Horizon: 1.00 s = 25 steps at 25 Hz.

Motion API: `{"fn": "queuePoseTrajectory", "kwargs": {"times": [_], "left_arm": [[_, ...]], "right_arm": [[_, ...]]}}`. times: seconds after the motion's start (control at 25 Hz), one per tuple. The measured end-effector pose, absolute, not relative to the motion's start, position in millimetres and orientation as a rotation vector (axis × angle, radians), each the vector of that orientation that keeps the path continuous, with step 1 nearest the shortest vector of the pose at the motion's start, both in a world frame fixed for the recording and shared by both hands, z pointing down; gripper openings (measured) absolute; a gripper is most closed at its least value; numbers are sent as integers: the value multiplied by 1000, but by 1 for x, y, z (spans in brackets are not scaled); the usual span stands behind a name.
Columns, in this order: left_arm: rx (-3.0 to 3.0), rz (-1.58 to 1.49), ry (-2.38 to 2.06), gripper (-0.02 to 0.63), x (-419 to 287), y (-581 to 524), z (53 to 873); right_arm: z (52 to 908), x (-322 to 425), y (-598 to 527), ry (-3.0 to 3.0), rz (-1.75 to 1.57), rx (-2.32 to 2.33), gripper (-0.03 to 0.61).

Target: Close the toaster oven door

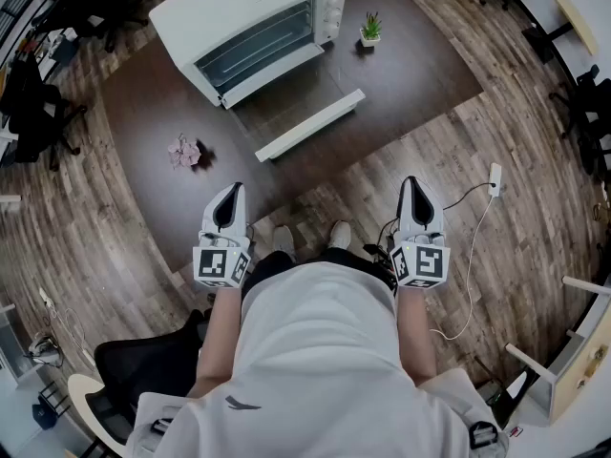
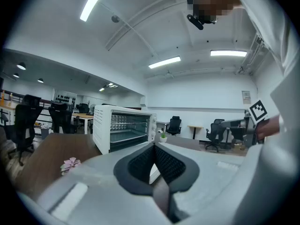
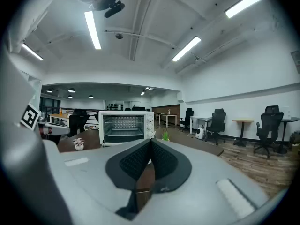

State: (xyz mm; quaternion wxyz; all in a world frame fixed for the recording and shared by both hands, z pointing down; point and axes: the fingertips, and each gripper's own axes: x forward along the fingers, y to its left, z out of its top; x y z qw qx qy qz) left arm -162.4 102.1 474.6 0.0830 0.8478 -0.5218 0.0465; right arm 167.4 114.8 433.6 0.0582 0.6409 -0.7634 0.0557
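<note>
Black-padded, the left gripper hung short of the near edge of the table, its jaws pressed together on nothing. Toward the table's far left corner stood the white toaster oven, its glass door dropped flat toward the person with a white handle bar along its near edge. The right gripper was likewise closed and empty, well apart from the door, so the task looked wholly undone: reaching in and swinging the door up remained.
</note>
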Motion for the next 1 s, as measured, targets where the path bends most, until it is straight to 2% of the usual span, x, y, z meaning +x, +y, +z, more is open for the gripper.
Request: {"fn": "queuePoseTrajectory", "kwargs": {"times": [1.0], "left_arm": [[2473,143,-1629,2,-150,88,475]], "right_arm": [[433,184,99,-2382,159,1896,1]]}}
